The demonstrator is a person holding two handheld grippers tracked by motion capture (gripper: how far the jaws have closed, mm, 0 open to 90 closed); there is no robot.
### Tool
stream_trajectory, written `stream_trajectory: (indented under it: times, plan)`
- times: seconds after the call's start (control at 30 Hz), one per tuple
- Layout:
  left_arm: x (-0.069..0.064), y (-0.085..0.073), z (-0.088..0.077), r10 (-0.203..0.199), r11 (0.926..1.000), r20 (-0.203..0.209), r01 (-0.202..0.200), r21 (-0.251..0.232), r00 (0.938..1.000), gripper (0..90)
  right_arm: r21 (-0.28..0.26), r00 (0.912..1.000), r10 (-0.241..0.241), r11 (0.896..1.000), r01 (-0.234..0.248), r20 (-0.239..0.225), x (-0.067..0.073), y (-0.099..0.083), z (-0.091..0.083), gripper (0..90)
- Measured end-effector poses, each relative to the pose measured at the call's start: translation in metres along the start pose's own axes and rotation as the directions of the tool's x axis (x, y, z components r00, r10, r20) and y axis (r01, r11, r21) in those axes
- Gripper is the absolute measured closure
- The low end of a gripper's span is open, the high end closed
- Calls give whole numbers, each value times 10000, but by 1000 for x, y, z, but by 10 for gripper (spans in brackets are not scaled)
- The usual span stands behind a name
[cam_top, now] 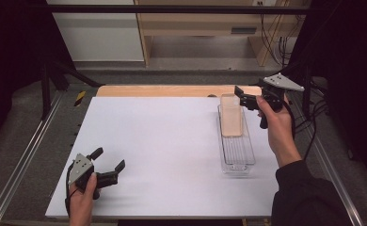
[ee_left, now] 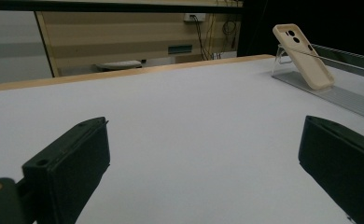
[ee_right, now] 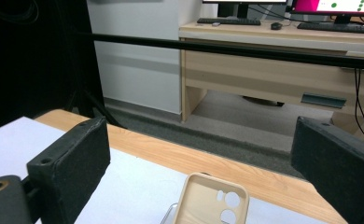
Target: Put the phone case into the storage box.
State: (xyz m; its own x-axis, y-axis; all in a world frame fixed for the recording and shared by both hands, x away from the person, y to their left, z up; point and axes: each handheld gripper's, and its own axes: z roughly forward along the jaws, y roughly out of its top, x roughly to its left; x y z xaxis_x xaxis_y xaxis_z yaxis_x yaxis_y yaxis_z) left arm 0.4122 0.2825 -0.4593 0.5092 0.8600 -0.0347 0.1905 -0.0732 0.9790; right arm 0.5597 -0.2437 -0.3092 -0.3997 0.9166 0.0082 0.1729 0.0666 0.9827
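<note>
A beige phone case (cam_top: 231, 120) leans upright against the far end of a clear plastic stand (cam_top: 238, 153) at the right of the white board (cam_top: 163, 141). My right gripper (cam_top: 242, 96) hovers open just behind the case's top edge, touching nothing. In the right gripper view the case (ee_right: 203, 200) sits low between the wide-apart jaws of the right gripper (ee_right: 201, 144), camera holes facing me. My left gripper (cam_top: 109, 158) rests open near the board's front left corner. In the left gripper view, past the left gripper (ee_left: 206, 140), the case (ee_left: 304, 56) and stand (ee_left: 343, 95) lie far off to the right.
A wooden table edge (cam_top: 172, 90) runs behind the board. Metal rails (cam_top: 26, 155) flank both sides. A black crossbar (ee_right: 245, 49) and a desk with monitors (ee_right: 283, 28) stand beyond the table. Cables (cam_top: 308, 117) trail at the right.
</note>
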Motion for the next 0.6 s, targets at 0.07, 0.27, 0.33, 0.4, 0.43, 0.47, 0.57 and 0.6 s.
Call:
stream_trajectory:
  times: [0.07,0.27,0.33,0.4,0.43,0.47,0.57,0.6]
  plan:
    - [0,0,0,12,10000,45,-12,12,10000,18,-50,10000,44,10000,-44,-30,-1,0,-3,50]
    - [0,0,-1,-7,10000,93,7,-2,10000,17,-239,9999,89,9997,-91,-72,-4,2,-11,46]
    - [0,0,0,-6,10000,104,6,-1,9999,17,-278,9998,146,9995,-149,-104,-6,3,-14,46]
    - [0,0,0,6,10000,115,-6,6,9999,17,-326,9999,128,9994,-132,-109,-7,3,-16,45]
    - [0,0,0,12,10000,120,-12,10,9999,17,-332,9999,112,9994,-115,-104,-8,3,-18,45]
    - [0,0,0,14,10000,122,-14,11,9999,17,-346,9999,124,9993,-127,-91,-9,4,-20,45]
    - [0,1,-1,34,10000,137,-35,9,9999,17,-386,9999,108,9992,-111,-80,-10,4,-23,43]
    - [0,1,-1,30,10000,139,-30,2,9999,17,-396,9999,97,9992,-99,-44,-11,3,-25,42]
